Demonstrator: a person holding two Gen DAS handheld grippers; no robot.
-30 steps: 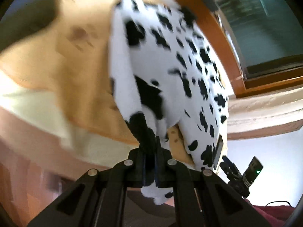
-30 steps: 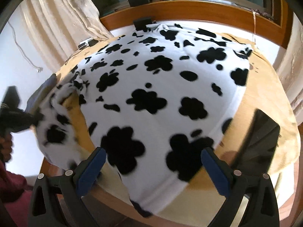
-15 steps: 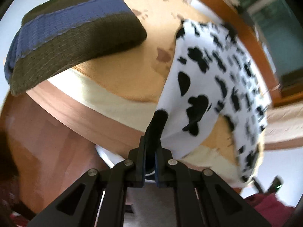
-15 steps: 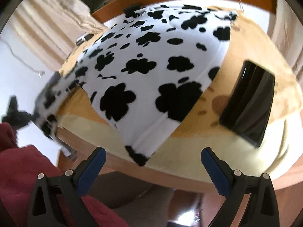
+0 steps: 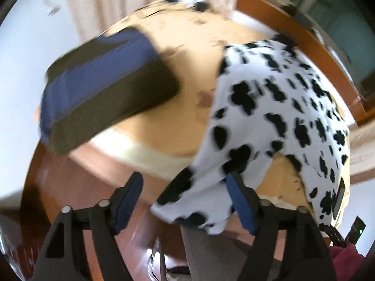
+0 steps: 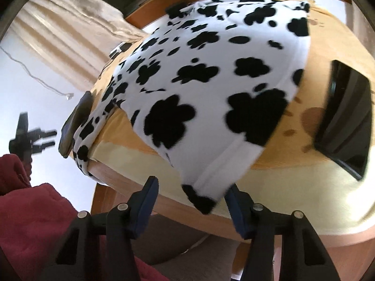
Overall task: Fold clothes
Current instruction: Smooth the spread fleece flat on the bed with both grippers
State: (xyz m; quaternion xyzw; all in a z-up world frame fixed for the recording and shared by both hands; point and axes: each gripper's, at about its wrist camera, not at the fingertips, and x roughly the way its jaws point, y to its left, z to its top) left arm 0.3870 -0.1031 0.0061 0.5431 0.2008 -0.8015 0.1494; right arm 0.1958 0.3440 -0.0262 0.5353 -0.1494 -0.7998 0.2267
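Curtained window and wood sill are seen behind a counter [image 6: 276, 229] w/ tan cloth [image 6: 332, 46]. L gripper [image 5: 185, 201] jaws are held apart, a hanging corner of the cow-print garment [image 5: 269, 107] between them, ungripped. R gripper [image 6: 189, 205] jaws are likewise apart below the garment's other drooping corner. Garment is spread across the counter, corners over the near edge. Folded blue-olive item [image 5: 105, 107] lies to its L, black tablet [image 6: 346, 124] to its R.

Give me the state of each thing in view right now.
Left gripper: open, holding nothing.
Right gripper: open, holding nothing.
White fleece garment with black cow spots: spread on the table, corners hanging over the near edge, unfolded.
Navy and olive striped garment: folded, lying on the table.
Black phone: lying flat, screen dark.
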